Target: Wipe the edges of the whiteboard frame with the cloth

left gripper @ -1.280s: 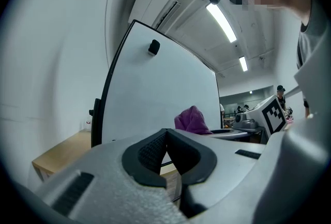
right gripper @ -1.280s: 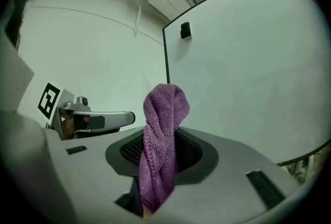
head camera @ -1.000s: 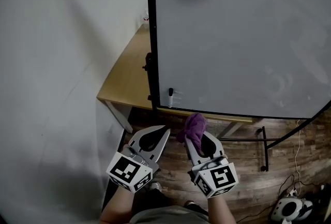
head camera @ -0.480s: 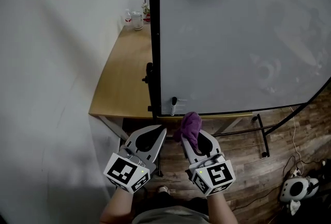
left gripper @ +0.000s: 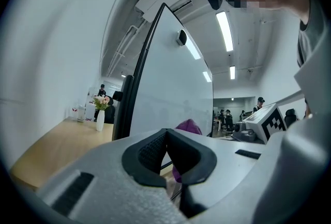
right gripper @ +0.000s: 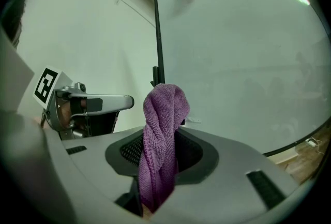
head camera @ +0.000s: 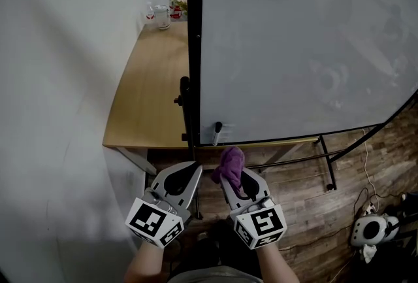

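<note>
Grey left tool, right tool, marker cubes; shirt perhaps grey

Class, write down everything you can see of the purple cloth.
The purple cloth is a soft, ribbed fabric, microfibre by its look, twisted into an upright bunch. The right claw is shut on its lower part, and its rounded top stands above the jaws. In the head view it sits just below the lower left corner of the whiteboard, apparently not touching it.

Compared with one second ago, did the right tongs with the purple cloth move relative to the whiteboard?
Yes, slightly: the right tongs carrying the cloth have shifted left, nearer the marker at the lower corner of the whiteboard frame.
</note>
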`<action>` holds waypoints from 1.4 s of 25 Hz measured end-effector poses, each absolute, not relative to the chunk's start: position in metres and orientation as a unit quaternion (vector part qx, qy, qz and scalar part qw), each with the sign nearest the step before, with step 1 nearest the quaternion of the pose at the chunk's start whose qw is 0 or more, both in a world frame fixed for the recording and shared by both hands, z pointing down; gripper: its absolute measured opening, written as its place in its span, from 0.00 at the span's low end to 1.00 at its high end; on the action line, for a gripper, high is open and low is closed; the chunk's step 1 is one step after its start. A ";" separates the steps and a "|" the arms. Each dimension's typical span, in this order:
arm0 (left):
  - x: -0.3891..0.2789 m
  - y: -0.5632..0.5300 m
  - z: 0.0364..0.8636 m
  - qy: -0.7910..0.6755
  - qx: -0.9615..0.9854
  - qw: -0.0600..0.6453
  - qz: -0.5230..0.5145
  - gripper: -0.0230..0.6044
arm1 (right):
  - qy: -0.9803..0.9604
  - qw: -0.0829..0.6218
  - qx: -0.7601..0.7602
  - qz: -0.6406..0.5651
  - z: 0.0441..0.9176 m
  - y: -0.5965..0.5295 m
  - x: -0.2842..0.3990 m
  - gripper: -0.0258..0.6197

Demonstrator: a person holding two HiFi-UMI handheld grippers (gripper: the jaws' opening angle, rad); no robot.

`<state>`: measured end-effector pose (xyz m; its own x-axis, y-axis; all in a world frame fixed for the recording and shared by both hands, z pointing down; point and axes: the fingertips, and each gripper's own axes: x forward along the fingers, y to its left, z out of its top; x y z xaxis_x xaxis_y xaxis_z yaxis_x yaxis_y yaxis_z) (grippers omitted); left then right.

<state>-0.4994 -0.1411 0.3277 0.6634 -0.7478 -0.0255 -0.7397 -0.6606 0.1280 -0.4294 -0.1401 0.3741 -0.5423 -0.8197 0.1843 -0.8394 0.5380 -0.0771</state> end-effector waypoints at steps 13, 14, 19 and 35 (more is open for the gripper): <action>-0.508 -0.159 0.365 -0.437 0.895 0.076 -0.038 0.06 | -0.880 0.123 0.446 0.109 0.451 -0.164 -0.444 0.24; -0.509 -0.160 0.369 -0.440 0.894 0.079 -0.039 0.06 | -0.880 0.128 0.444 0.111 0.458 -0.167 -0.446 0.24; -0.511 -0.164 0.388 -0.443 0.892 0.084 -0.027 0.06 | -0.882 0.140 0.433 0.120 0.487 -0.178 -0.455 0.24; -0.527 -0.169 0.414 -0.449 0.889 0.089 -0.017 0.06 | -0.878 0.170 0.430 0.124 0.540 -0.219 -0.487 0.25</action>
